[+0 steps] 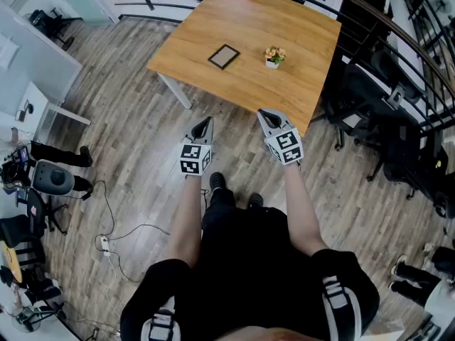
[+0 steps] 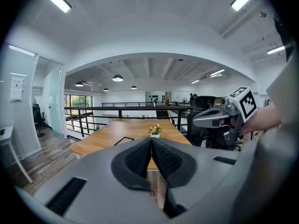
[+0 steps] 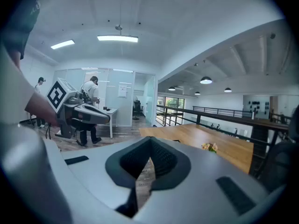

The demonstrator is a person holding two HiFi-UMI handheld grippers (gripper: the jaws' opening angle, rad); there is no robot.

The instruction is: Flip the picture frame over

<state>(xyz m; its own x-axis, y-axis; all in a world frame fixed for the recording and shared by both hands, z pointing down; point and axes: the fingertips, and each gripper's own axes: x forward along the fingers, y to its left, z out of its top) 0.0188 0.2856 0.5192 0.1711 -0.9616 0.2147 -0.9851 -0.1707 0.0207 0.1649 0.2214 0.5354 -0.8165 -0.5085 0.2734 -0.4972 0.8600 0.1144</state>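
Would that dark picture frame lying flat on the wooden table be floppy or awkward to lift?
Probably stiff: the picture frame keeps a crisp rectangular outline. It lies flat on the table, so catching an edge may be fiddly. It looks thin, so likely light; glass cannot be told.

Left tongs [image 1: 203, 125] closed, empty; right tongs [image 1: 266, 116] likewise.

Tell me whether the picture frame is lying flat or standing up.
Lying flat: the picture frame rests on the wooden table, its whole outline showing from above.
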